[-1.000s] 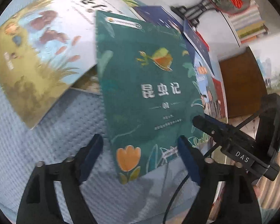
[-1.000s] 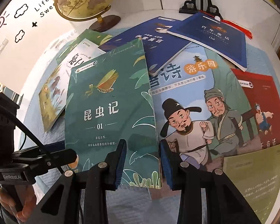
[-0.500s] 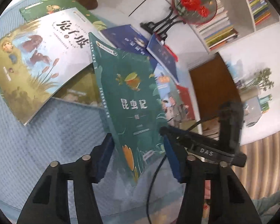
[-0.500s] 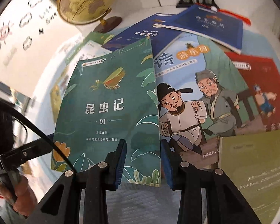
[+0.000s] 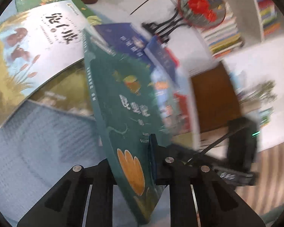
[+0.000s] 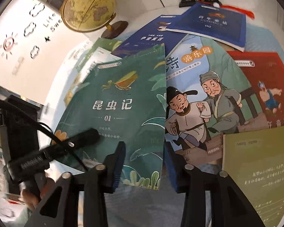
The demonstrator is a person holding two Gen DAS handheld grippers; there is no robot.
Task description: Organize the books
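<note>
The blue textured cloth (image 5: 37,141) covers the tabletop and carries a loose spread of books. Taking the green insect book (image 6: 126,104) as the landmark: it stands tilted up off the cloth on its lower edge, its cover with the orange flower turned toward the right wrist camera. Just to its right lies the light-blue poem book (image 6: 204,102) showing two cartoon men, flat and partly tucked under the green book's edge. Further right sits the red book (image 6: 265,79), and below that, the olive-green book (image 6: 259,166) overlapping both. Beyond the green book's top edge lie two navy books (image 6: 208,22), the upper one resting across the other. To its left, in the left wrist view, the pale book with cattails (image 5: 34,53) lies flat, its corner over a dark olive cover.

Behind the green book to the left stands the globe (image 6: 89,9) on its dark foot. A black stand with a round red-flowered fan (image 5: 200,9) is past the navy books.

The left gripper (image 5: 130,162) is clamped on the green book's lower corner, fingers pressed on either face. The right gripper (image 6: 143,162) has its jaws spread apart astride the green book's lower right corner, not pinching it.
</note>
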